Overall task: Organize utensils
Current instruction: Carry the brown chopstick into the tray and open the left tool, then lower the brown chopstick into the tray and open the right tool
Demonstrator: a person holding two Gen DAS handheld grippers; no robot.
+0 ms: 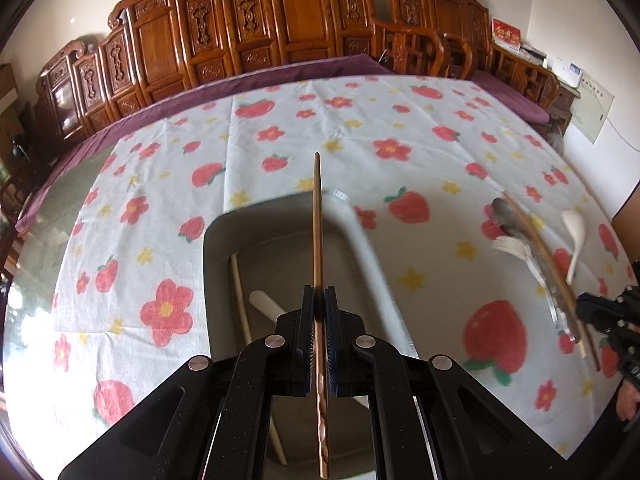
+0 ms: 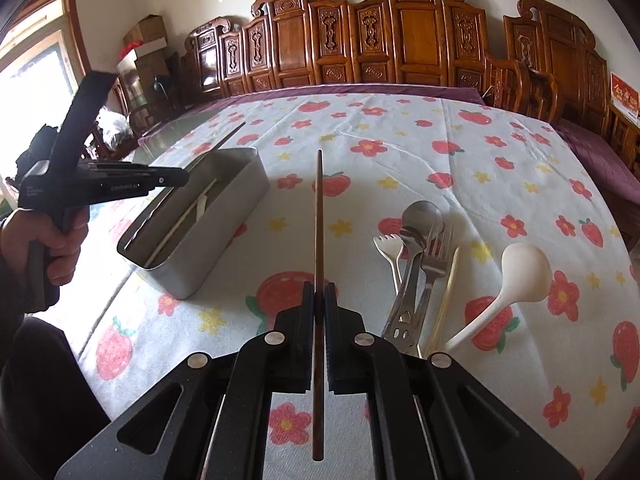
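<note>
My left gripper is shut on a brown wooden chopstick and holds it above the grey rectangular box. The box holds a pale chopstick and a white utensil. My right gripper is shut on a second brown chopstick, above the cloth to the right of the grey box. Right of it lie a metal spoon, a metal fork, a white plastic fork, a pale chopstick and a white ladle spoon.
The table carries a white cloth with red strawberries and flowers. A carved wooden bench with a purple cushion runs along the far side. The left gripper and the hand holding it show at the left in the right wrist view.
</note>
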